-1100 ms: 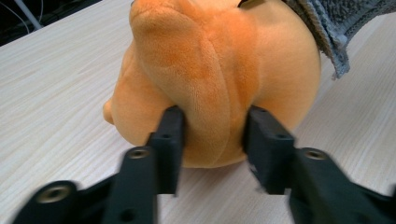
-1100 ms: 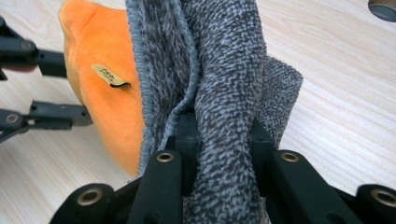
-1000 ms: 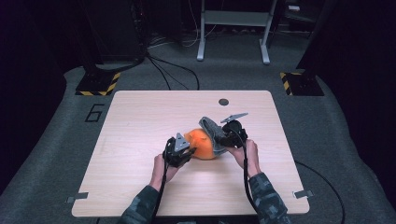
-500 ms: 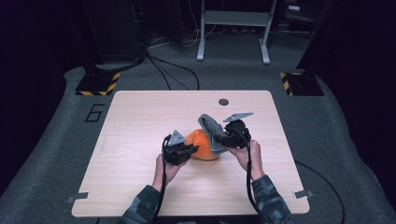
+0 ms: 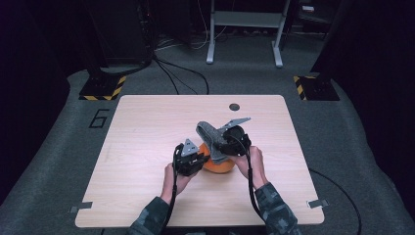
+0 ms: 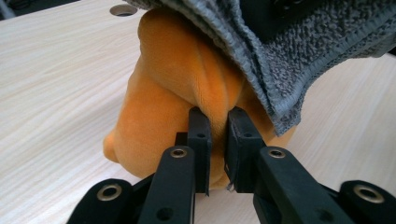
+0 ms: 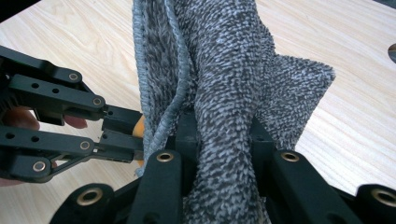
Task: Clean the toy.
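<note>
While pinched mid-table, orange plush [image 5: 219,165], grey cloth [image 5: 209,133], table edges [image 5: 205,221] well apart.

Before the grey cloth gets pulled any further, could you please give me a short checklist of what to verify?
1. Left gripper pinches a fold of the orange plush toy: ok.
2. Right gripper is clamped on the grey cloth: ok.
3. Cloth is off the toy: not ok, it drapes over the top.
4. Toy rests on the table: ok.
5. Cloth is free of snags underneath: cannot tell.
</note>
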Motion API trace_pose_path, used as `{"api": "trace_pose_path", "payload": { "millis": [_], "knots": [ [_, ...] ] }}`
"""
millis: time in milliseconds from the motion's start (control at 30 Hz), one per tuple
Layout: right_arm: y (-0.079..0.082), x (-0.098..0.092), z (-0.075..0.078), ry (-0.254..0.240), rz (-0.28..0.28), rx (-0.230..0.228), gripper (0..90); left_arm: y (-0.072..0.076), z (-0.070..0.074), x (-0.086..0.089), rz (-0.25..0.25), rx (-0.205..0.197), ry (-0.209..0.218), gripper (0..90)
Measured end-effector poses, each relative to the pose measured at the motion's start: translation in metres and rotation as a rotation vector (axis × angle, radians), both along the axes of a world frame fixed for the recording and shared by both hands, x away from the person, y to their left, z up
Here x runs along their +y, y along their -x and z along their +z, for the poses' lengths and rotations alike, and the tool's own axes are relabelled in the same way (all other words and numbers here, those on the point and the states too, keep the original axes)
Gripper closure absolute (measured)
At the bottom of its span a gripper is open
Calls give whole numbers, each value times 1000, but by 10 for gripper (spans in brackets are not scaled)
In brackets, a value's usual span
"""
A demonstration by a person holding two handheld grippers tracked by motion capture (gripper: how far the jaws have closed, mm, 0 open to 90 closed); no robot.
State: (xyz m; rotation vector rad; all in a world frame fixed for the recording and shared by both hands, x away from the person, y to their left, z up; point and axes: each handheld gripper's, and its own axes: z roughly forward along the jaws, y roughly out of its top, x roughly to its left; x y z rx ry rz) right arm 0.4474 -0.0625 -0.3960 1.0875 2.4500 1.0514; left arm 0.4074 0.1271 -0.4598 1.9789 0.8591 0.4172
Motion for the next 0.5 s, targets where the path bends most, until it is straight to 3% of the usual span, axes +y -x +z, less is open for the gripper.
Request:
{"api": "trace_pose_path", "payload": {
  "millis": [200, 500],
  "knots": [
    [-3, 1, -3, 18, -4, 3, 733, 0, 0, -6, 19, -30, -67, 782],
    [-5, -6, -6, 6, -19, 8, 734, -5, -2, -7, 29, -14, -59, 789]
  ]
}}
